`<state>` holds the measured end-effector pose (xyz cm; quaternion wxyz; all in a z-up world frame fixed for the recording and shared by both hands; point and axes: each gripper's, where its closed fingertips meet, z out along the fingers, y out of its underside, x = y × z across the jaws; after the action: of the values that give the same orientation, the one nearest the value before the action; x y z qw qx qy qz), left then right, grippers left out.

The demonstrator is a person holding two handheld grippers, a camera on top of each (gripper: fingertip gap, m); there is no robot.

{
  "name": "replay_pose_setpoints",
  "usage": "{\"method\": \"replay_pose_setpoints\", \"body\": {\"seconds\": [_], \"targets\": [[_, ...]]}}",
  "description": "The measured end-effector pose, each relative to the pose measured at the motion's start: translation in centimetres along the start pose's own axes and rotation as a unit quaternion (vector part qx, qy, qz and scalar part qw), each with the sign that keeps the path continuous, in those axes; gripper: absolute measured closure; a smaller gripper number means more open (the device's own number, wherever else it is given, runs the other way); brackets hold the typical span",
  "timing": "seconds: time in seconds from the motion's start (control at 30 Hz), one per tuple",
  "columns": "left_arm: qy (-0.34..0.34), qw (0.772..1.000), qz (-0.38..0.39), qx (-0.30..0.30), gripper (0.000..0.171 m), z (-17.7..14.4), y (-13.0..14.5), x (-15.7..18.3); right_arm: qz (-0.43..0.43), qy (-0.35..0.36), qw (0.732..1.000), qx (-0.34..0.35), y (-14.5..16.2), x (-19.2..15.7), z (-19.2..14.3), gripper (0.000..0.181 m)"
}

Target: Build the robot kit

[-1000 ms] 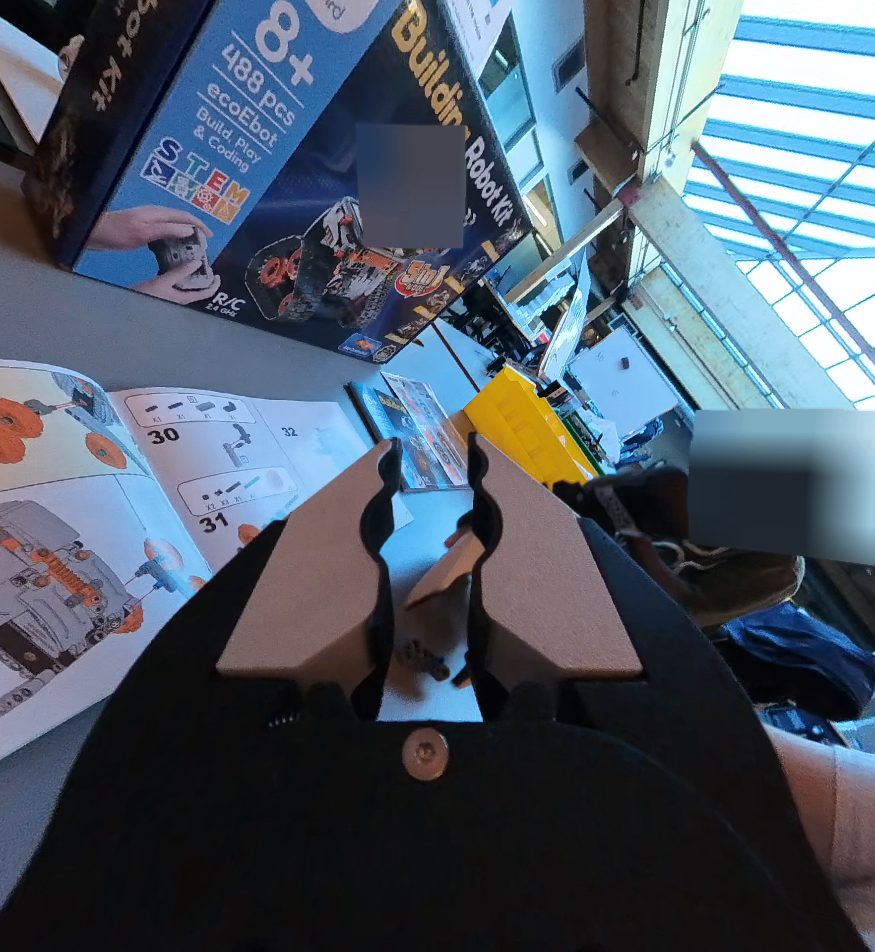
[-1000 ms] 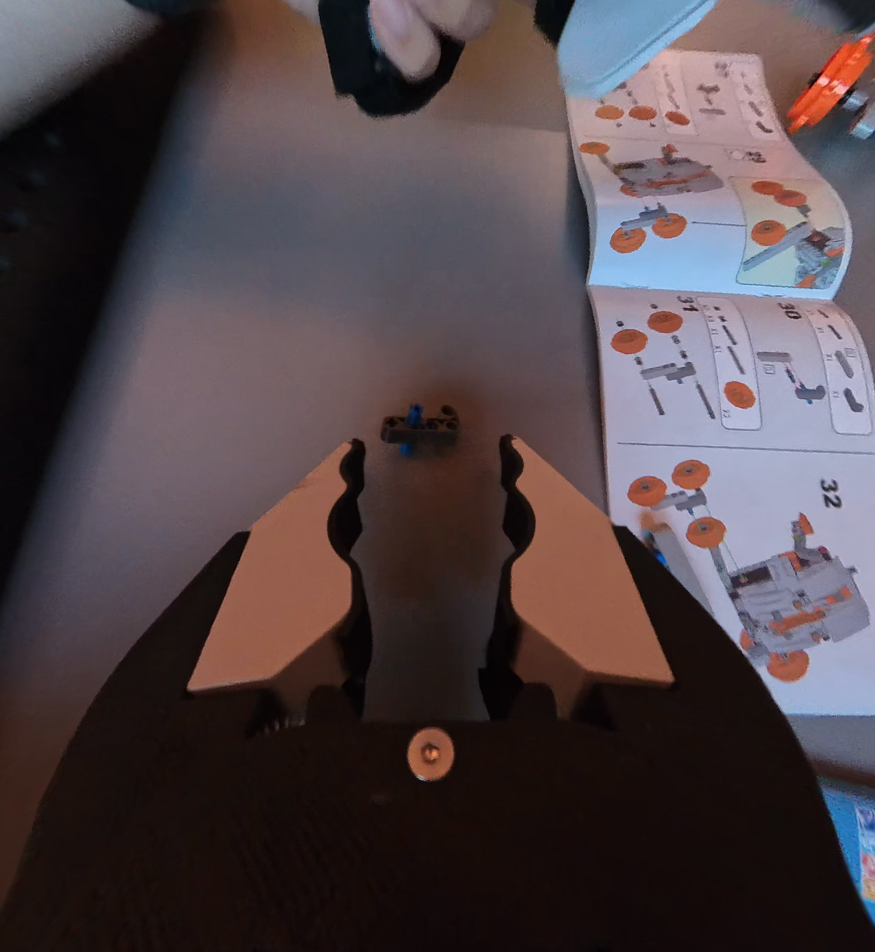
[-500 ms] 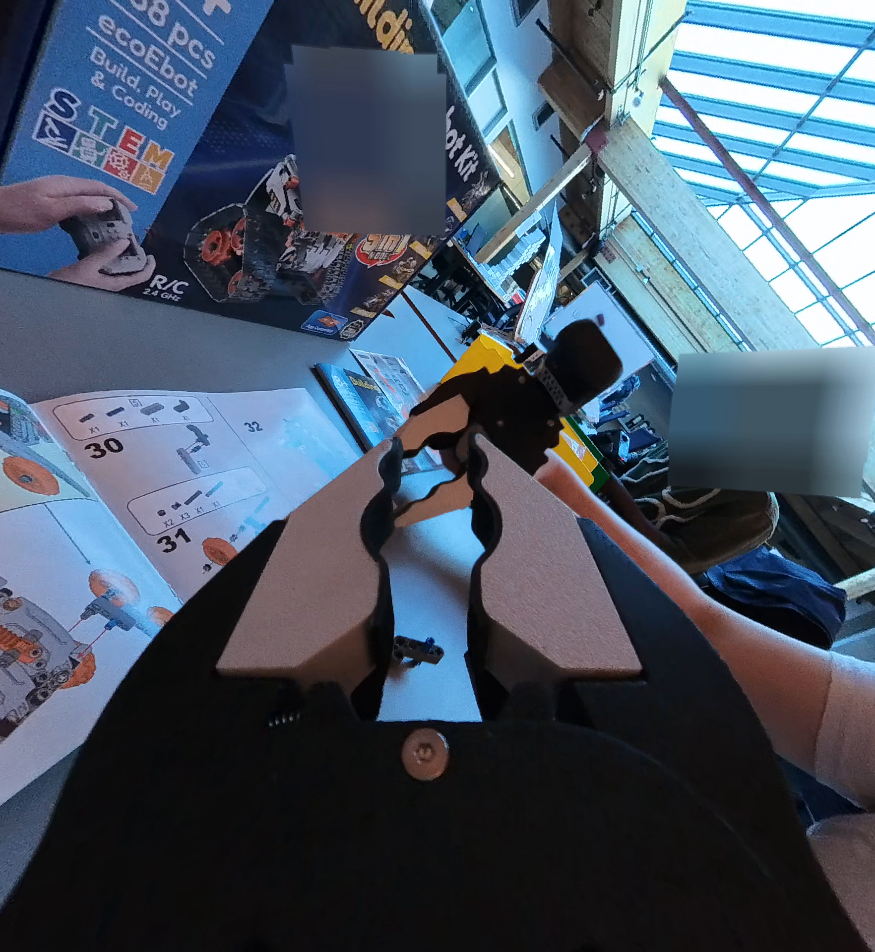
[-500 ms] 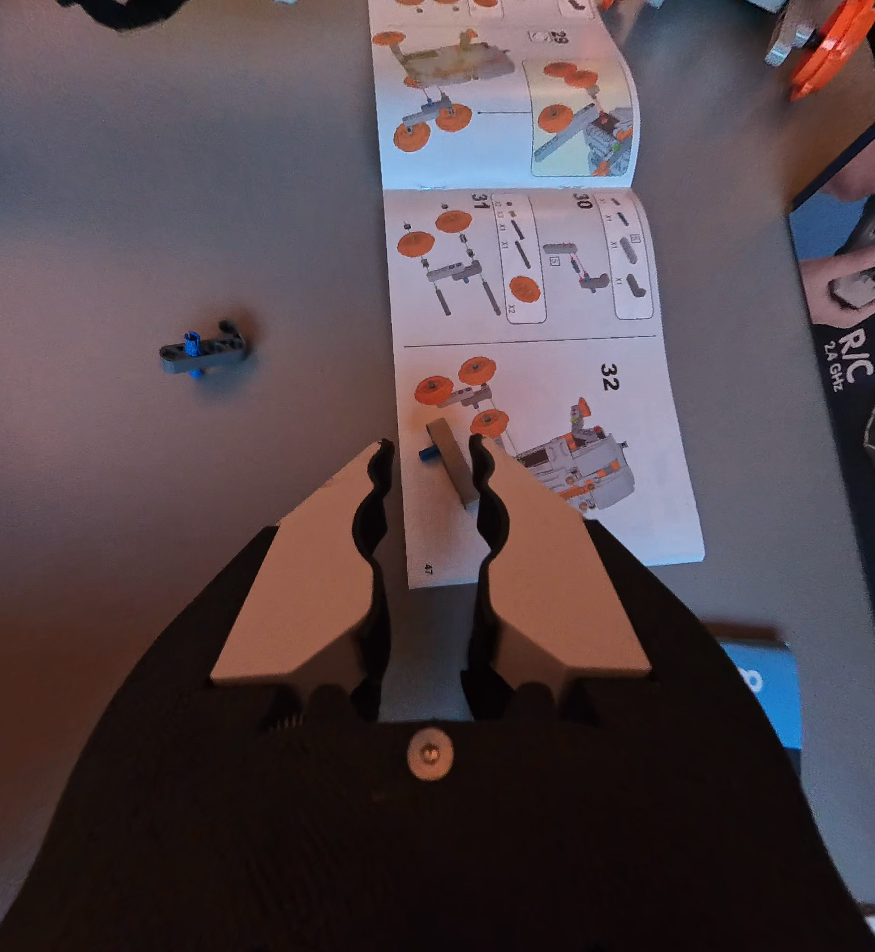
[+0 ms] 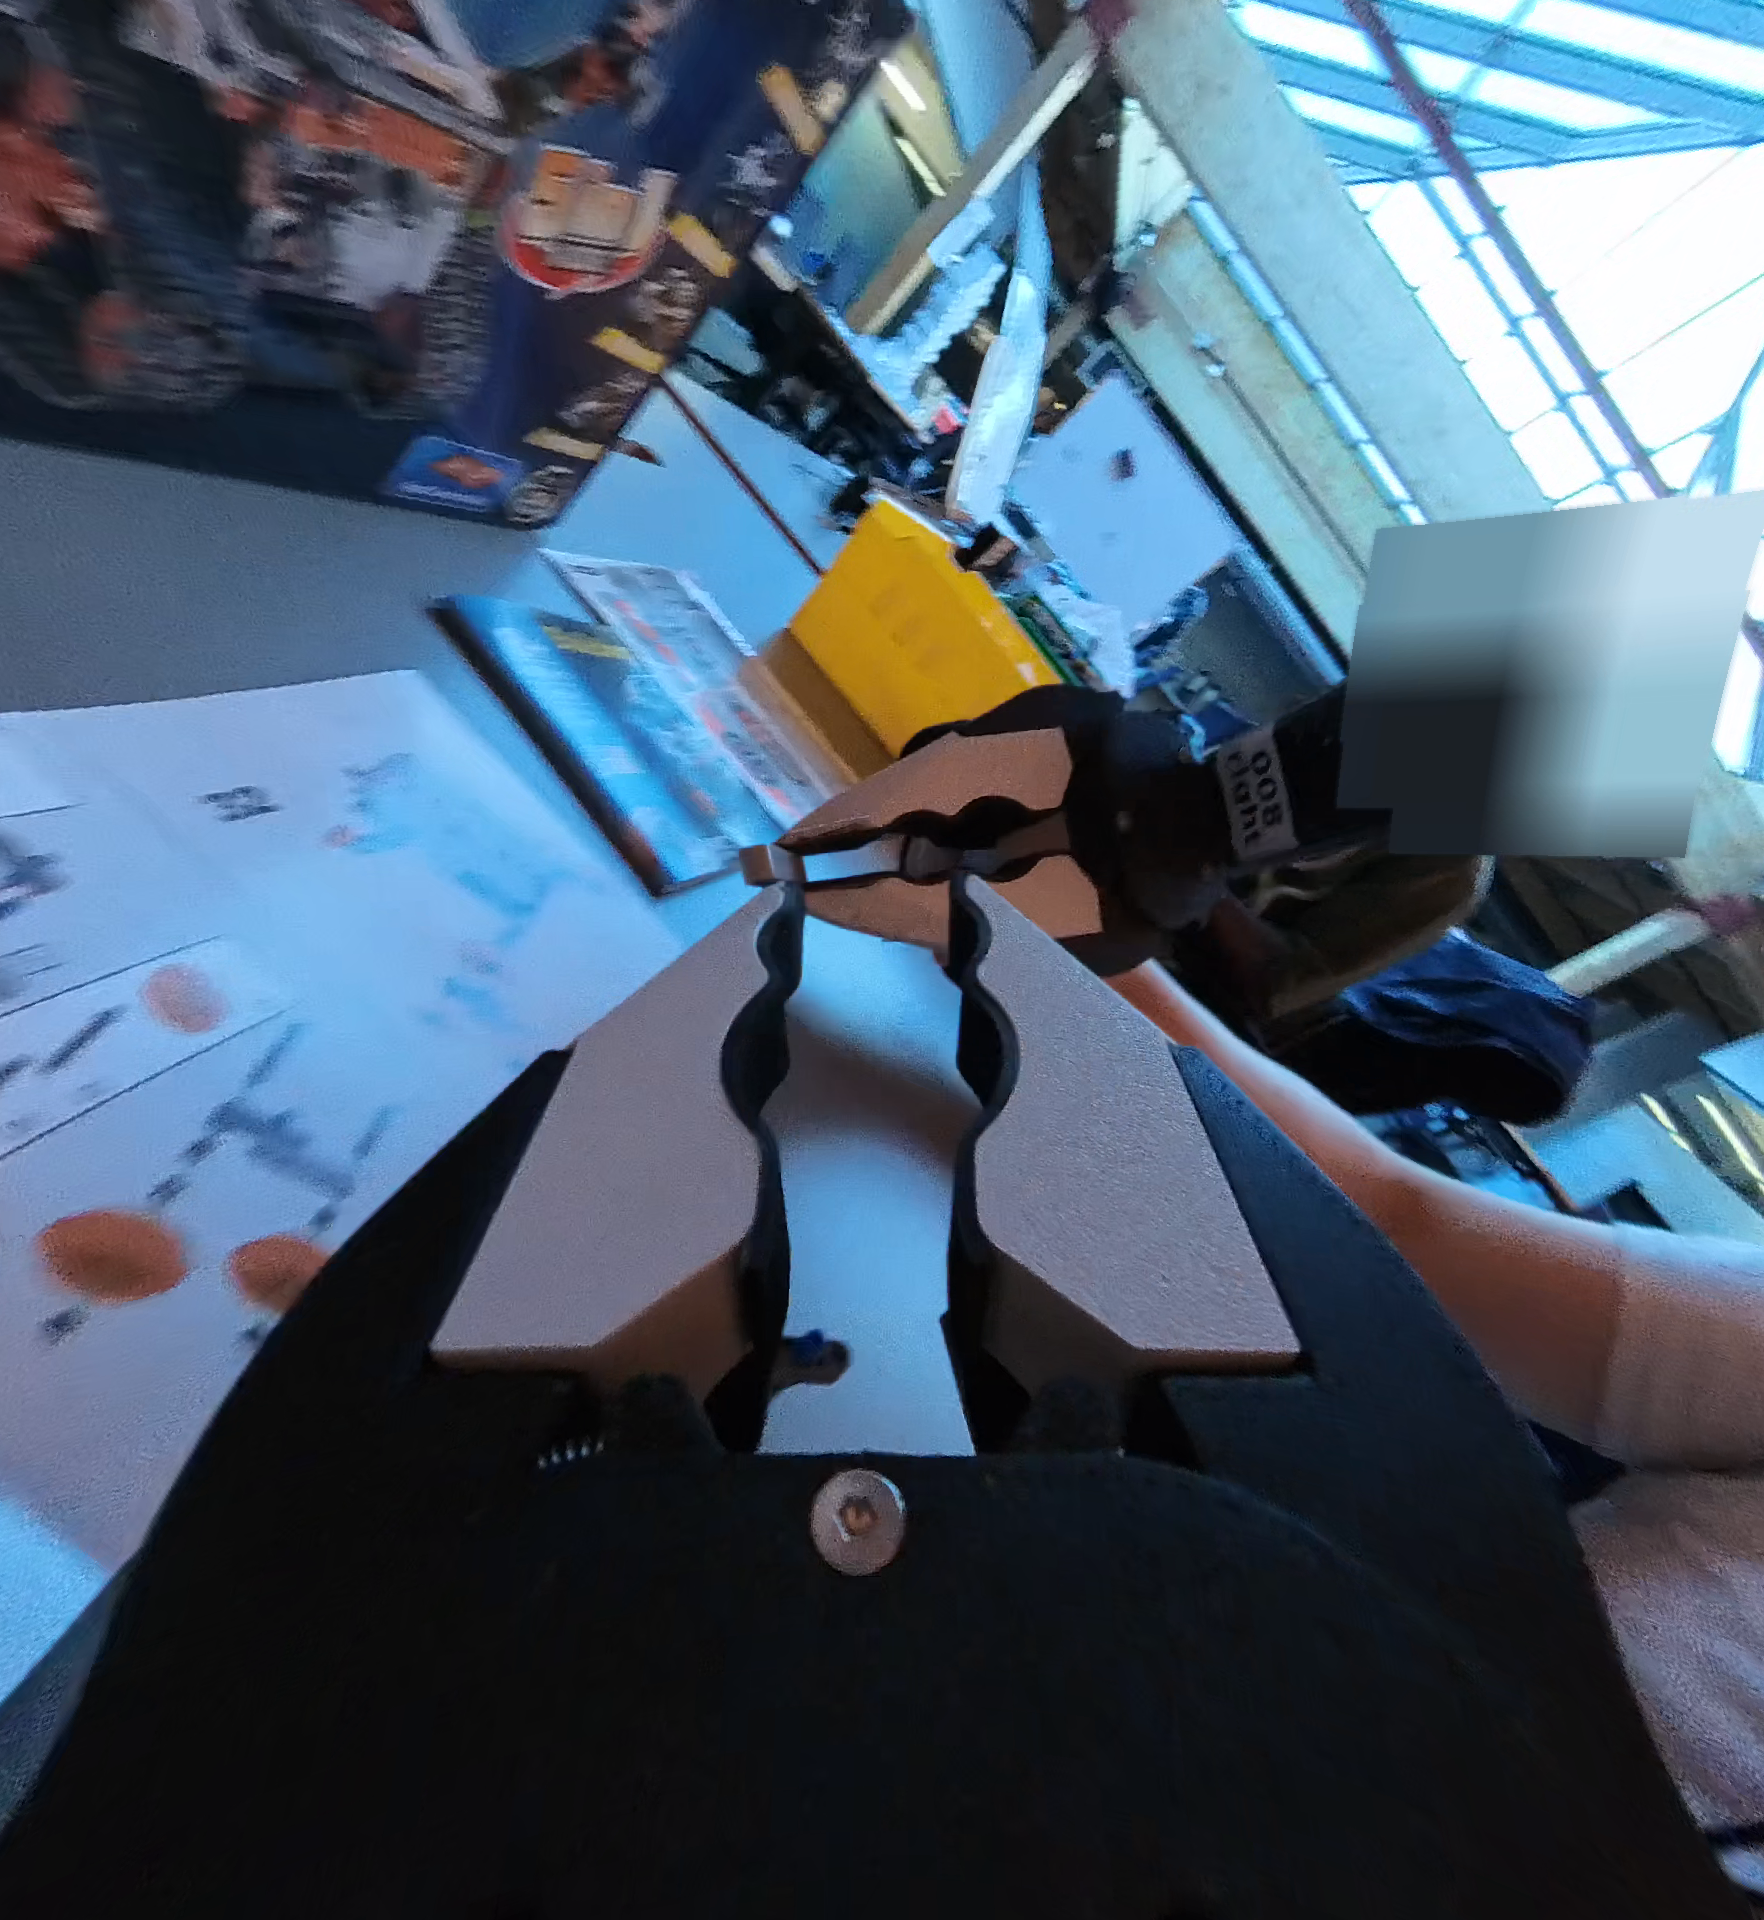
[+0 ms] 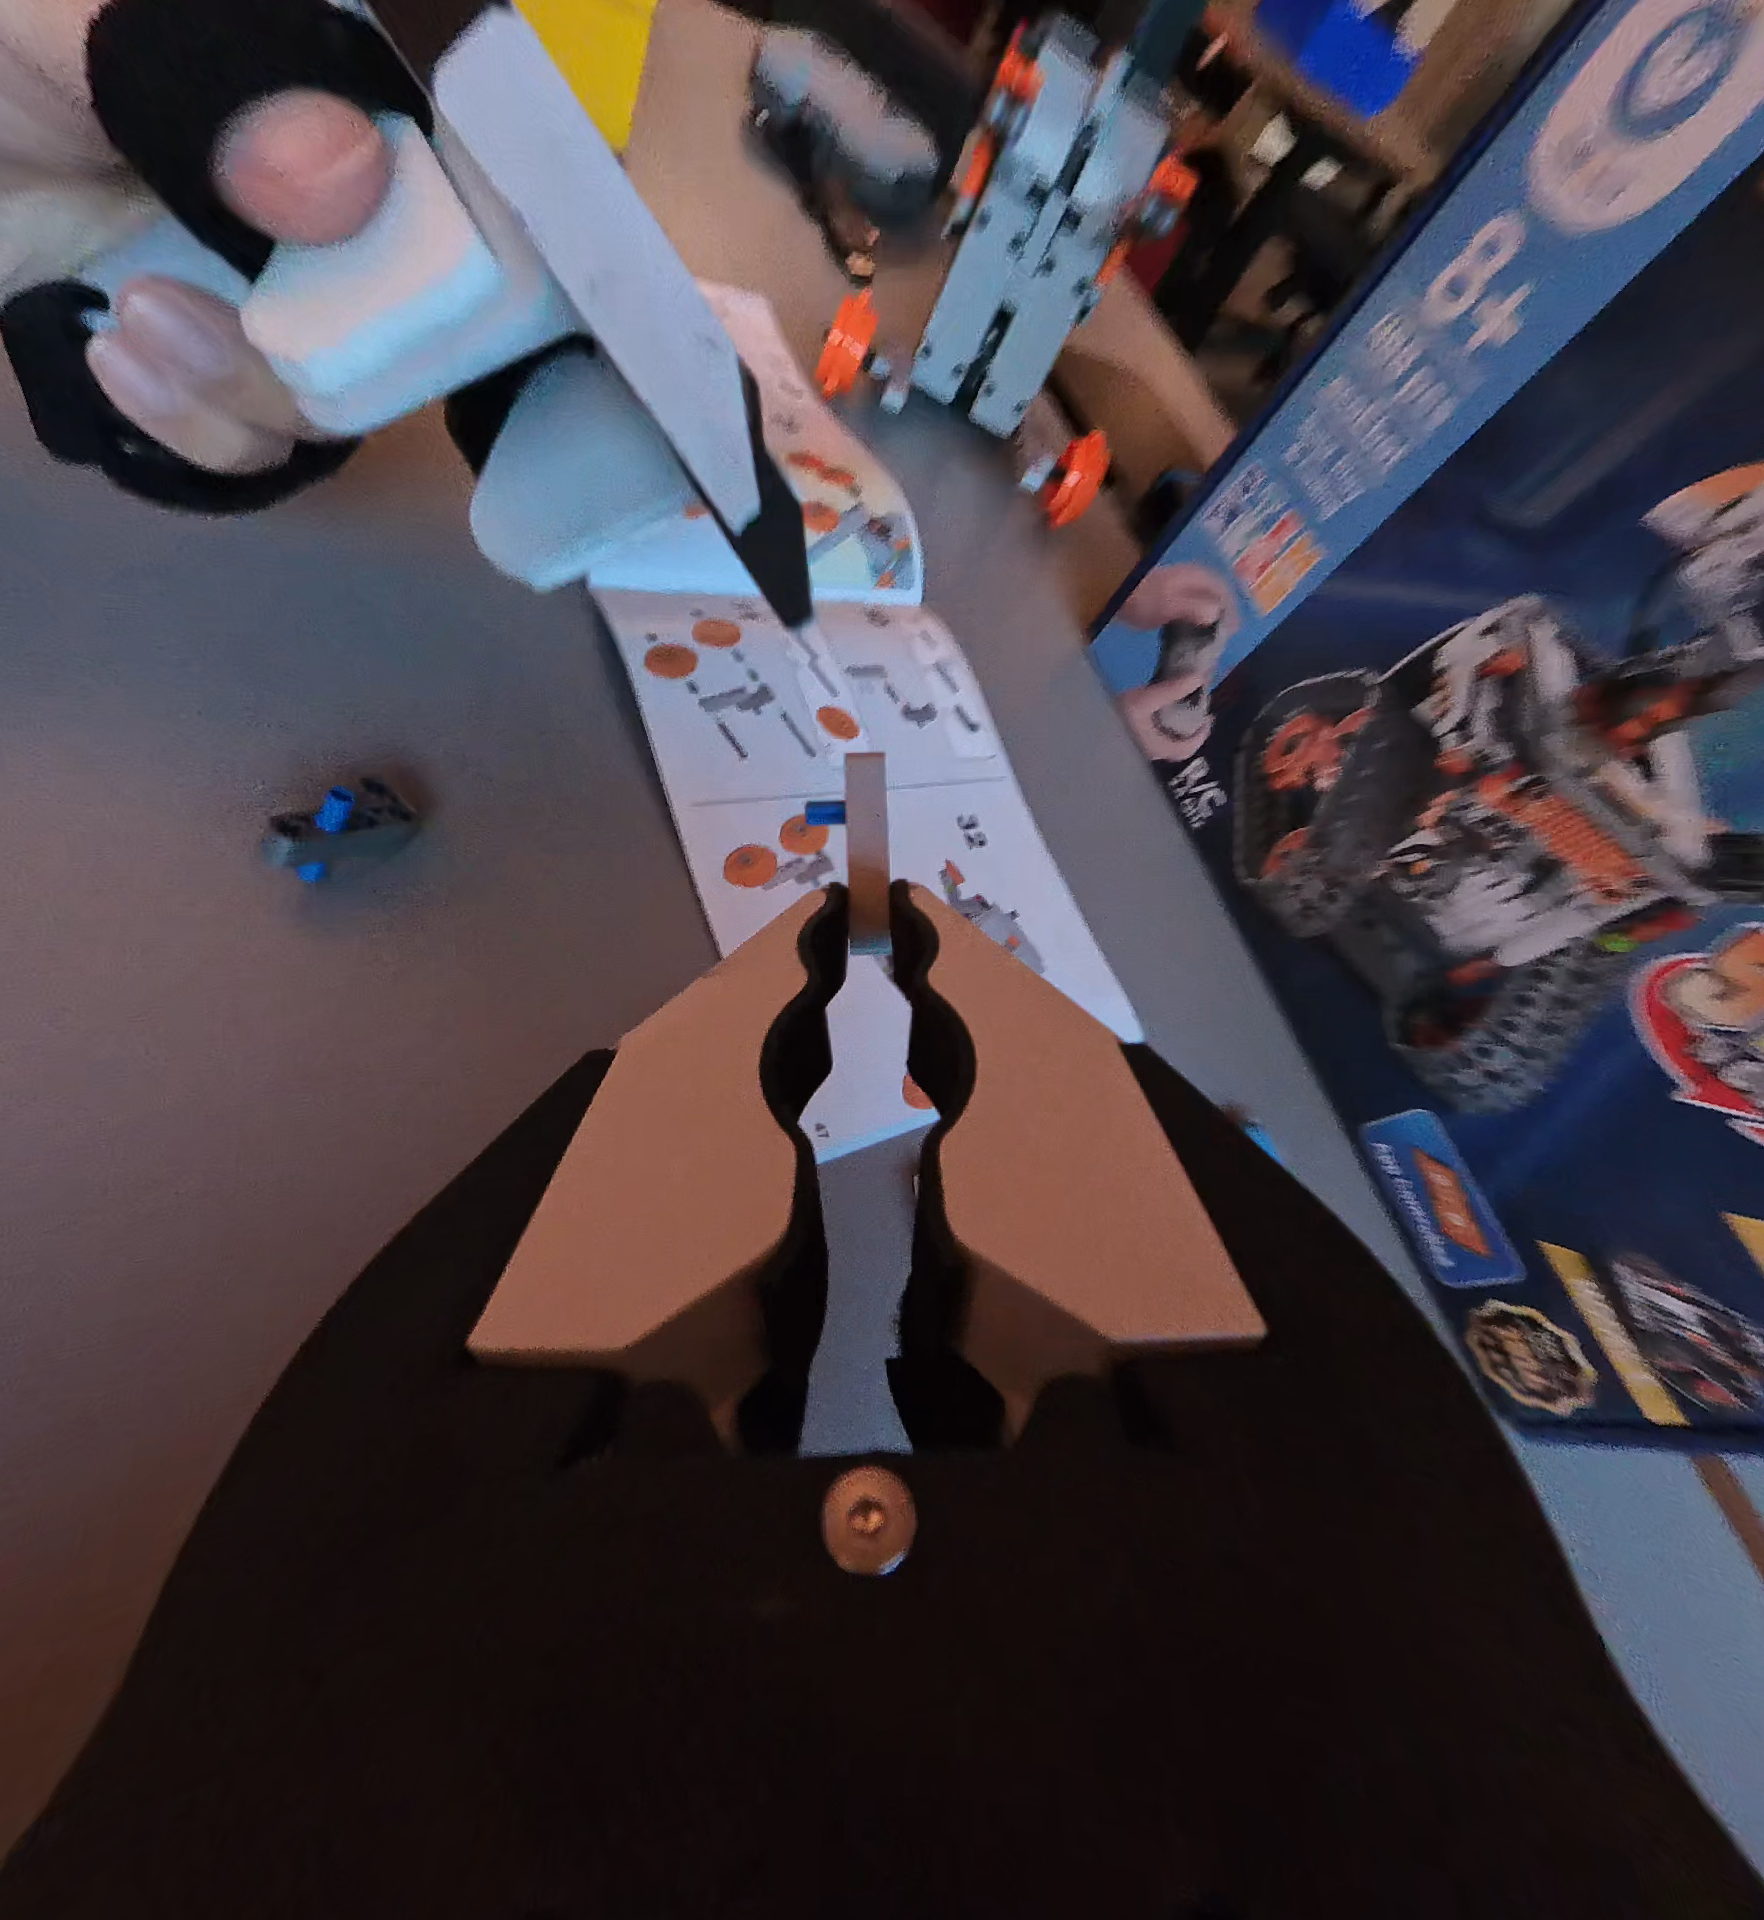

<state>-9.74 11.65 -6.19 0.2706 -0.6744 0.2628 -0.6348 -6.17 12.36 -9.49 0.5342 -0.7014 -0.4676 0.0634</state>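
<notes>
On the matte grey worktop (image 6: 161,1039), at nine o'clock from the right gripper (image 6: 869,902), lies a small dark grey holed connector (image 6: 343,823) with a blue pin through it, soft with blur and well apart from the jaws. At eleven o'clock the left gripper (image 6: 784,582) reaches in from a hand (image 6: 203,270) in a black fingerless glove; seen edge-on there, its fingers overlap. In the left wrist view the left gripper (image 5: 870,914) shows smooth tan fingers with wavy black pads, and the jaws stand moderately apart with nothing between them; only the connector's edge (image 5: 805,1361) peeks out low in the gap.

The right gripper's jaws are narrowed onto a flat light grey plastic beam (image 6: 866,862), pinched at its near end and pointing toward twelve o'clock above the glossy open instruction booklet (image 6: 753,727). A short blue pin (image 6: 824,812) juts from its left side. In the left wrist view this beam's end (image 5: 769,862) sits just past the left jaws' tips.

At one o'clock stands a partly built grey and orange model (image 6: 1023,260), blurred. At three o'clock a blue printed kit box (image 6: 1532,727) runs off the frame.
</notes>
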Motion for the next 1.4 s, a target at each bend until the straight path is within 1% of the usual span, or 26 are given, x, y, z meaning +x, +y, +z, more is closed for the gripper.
{"method": "replay_pose_setpoints", "body": {"seconds": [0.07,0.13,0.2,0.27,0.3,0.37,0.4,0.43,0.53,0.6,0.67,0.7,0.73,0.77,0.8,0.87,0.97,1.07,1.1,1.13,1.27,1.3,1.33,1.37,1.4], "targets": [[0.024,1.000,0.007,-0.009,0.146,0.8,0.4,1.1,-0.016,0.031,0.999,0.005,-0.8,-0.2,-0.8,0.175],[0.022,1.000,0.016,-0.012,0.148,1.4,0.6,1.3,-0.033,0.050,0.998,0.022,-1.8,-0.3,-1.4,0.175],[0.005,1.000,0.024,-0.008,0.152,1.7,0.7,0.9,-0.033,0.062,0.997,0.035,-2.4,-0.3,-1.7,0.175],[0.001,0.999,0.032,-0.019,0.157,1.8,1.0,0.8,-0.033,0.057,0.997,0.047,-3.0,-0.6,-1.8,0.175],[-0.001,0.999,0.035,-0.015,0.158,1.9,0.9,0.8,-0.038,0.062,0.996,0.053,-3.3,-0.6,-1.9,0.175],[-0.003,0.999,0.038,-0.007,0.152,1.9,0.7,0.7,-0.051,0.067,0.995,0.054,-3.5,-0.6,-2.1,0.175],[0.007,0.999,0.037,-0.008,0.156,1.9,0.8,0.9,-0.049,0.068,0.995,0.054,-3.5,-0.7,-2.2,0.175],[0.029,0.999,0.034,-0.010,0.170,1.9,0.9,1.4,-0.049,0.068,0.995,0.058,-3.7,-0.8,-2.3,0.175],[0.047,0.998,0.031,-0.011,0.171,1.8,0.9,2.1,-0.046,0.065,0.994,0.072,-3.9,-1.0,-2.7,0.174],[0.060,0.997,0.042,-0.027,0.170,1.7,1.2,2.6,-0.014,0.033,0.994,0.102,-4.3,-1.6,-3.1,0.174],[0.072,0.995,0.049,-0.040,0.170,1.5,1.5,3.0,0.074,-0.020,0.989,0.127,-4.5,-2.0,-3.5,0.173],[0.077,0.995,0.051,-0.043,0.170,1.5,1.6,3.2,0.110,-0.042,0.983,0.142,-4.6,-2.1,-3.7,0.169],[0.082,0.994,0.054,-0.049,0.171,1.6,1.8,3.3,0.145,-0.055,0.976,0.151,-4.5,-1.9,-3.7,0.156],[0.081,0.993,0.058,-0.061,0.171,1.6,2.2,3.2,0.179,-0.076,0.969,0.149,-4.2,-1.8,-3.7,0.151],[0.076,0.992,0.067,-0.078,0.171,1.7,2.6,3.2,0.209,-0.111,0.960,0.147,-3.9,-2.2,-3.7,0.154],[0.069,0.986,0.095,-0.114,0.171,1.8,3.6,3.2,0.269,-0.173,0.937,0.138,-3.4,-3.0,-3.6,0.153],[0.061,0.975,0.136,-0.165,0.171,1.8,5.3,3.2,0.320,-0.246,0.906,0.123,-2.6,-4.3,-3.6,0.153],[0.068,0.967,0.147,-0.196,0.170,1.9,6.4,3.4,0.335,-0.292,0.889,0.109,-2.2,-5.5,-3.7,0.159],[0.068,0.964,0.154,-0.208,0.170,1.9,6.8,3.4,0.332,-0.302,0.888,0.105,-2.2,-5.8,-3.7,0.169],[0.064,0.960,0.165,-0.219,0.170,1.9,7.1,3.3,0.328,-0.315,0.885,0.102,-2.2,-6.3,-3.9,0.175],[0.064,0.954,0.173,-0.237,0.170,1.7,7.7,3.3,0.308,-0.318,0.893,0.083,-2.0,-6.8,-3.9,0.176],[0.048,0.956,0.164,-0.240,0.170,1.4,7.6,3.0,0.302,-0.305,0.900,0.078,-1.8,-6.7,-3.6,0.176],[0.012,0.959,0.149,-0.242,0.162,0.8,7.3,2.0,0.294,-0.289,0.908,0.072,-1.6,-6.4,-3.4,0.176],[-0.041,0.961,0.131,-0.241,0.147,-0.2,6.9,0.8,0.288,-0.276,0.914,0.070,-1.4,-6.2,-3.3,0.176],[-0.092,0.958,0.116,-0.244,0.140,-1.5,6.9,-0.3,0.284,-0.263,0.919,0.069,-1.3,-5.9,-3.3,0.176]]}}
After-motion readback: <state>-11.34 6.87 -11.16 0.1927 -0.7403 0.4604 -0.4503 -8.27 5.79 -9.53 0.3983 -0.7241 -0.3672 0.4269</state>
